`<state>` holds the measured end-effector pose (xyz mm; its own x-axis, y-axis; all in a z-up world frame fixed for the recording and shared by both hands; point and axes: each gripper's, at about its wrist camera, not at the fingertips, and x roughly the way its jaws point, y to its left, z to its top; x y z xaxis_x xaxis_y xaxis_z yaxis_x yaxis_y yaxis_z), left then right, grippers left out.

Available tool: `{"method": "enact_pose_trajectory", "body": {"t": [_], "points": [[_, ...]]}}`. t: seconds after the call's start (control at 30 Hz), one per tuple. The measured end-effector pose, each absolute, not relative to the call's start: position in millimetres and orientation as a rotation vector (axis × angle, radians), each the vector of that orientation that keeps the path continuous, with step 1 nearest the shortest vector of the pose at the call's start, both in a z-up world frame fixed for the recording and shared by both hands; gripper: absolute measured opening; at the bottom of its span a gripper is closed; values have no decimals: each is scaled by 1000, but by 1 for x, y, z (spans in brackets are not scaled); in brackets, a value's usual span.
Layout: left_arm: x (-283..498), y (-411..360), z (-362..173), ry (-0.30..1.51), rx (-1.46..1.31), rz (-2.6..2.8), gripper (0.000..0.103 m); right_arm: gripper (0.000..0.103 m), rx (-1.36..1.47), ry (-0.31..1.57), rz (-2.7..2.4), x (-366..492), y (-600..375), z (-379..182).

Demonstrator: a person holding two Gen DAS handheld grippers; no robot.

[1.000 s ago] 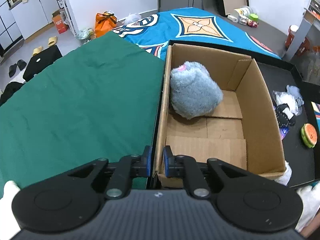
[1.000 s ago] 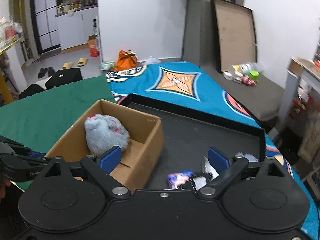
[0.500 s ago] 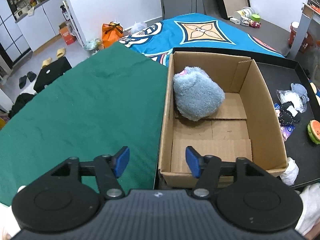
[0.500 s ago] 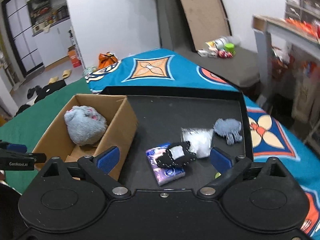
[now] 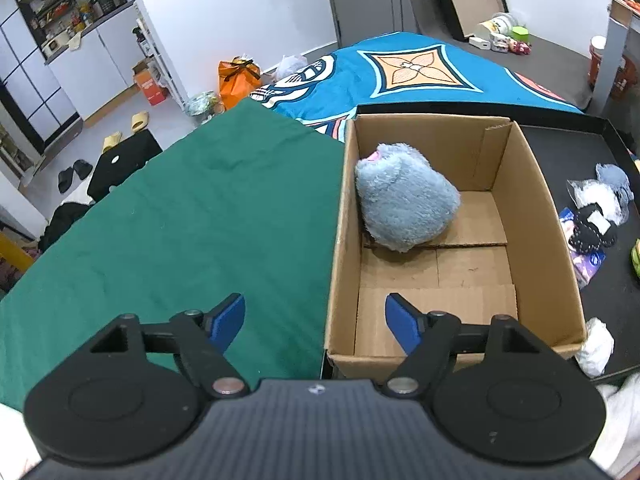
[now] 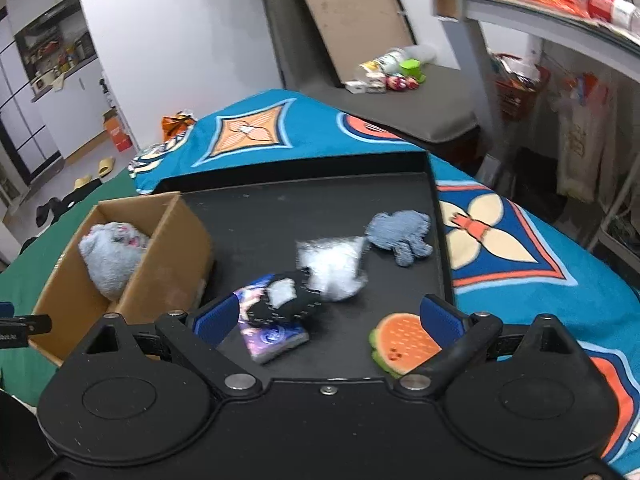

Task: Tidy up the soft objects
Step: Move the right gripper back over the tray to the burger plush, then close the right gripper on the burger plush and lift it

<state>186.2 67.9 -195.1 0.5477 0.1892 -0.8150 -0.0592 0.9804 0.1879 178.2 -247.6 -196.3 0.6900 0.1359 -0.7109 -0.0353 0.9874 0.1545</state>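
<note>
Grey-blue plush toy sits in the cardboard box, against the far-left corner, rest of the box floor bare. My left gripper hangs over the box's near-left corner: jaws opening, nothing between the blue pads, left pad over the green cloth, right pad over the box interior, the box's left wall between them but not touched. My right gripper is spread wide and empty above the black tray. Loose items on the tray ahead of it: dark studded fabric piece on top of a purple packet, white fluffy item in clear wrap just beyond, grey-blue elephant plush further right, orange burger-shaped plush right beside my right pad. Box stands at the tray's left end, on the edge next to the green cloth. Patterned blue cloth lies behind and to the right of the tray.
</note>
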Motion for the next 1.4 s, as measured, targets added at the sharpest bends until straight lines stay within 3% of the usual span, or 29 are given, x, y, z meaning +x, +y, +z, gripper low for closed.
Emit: {"method": "enact_pose_trajectory", "body": {"t": [0.6,1.23,1.4], "points": [[189,55,-197,971,229,184,78,71,343,898,23,195,-296,-231],[195,43,-202,1015,293,204,78,69,136,1010,2,210,-274,-268],[196,41,-202,1016,308,208,79,39,61,1005,-30,209,-269,-268]]}}
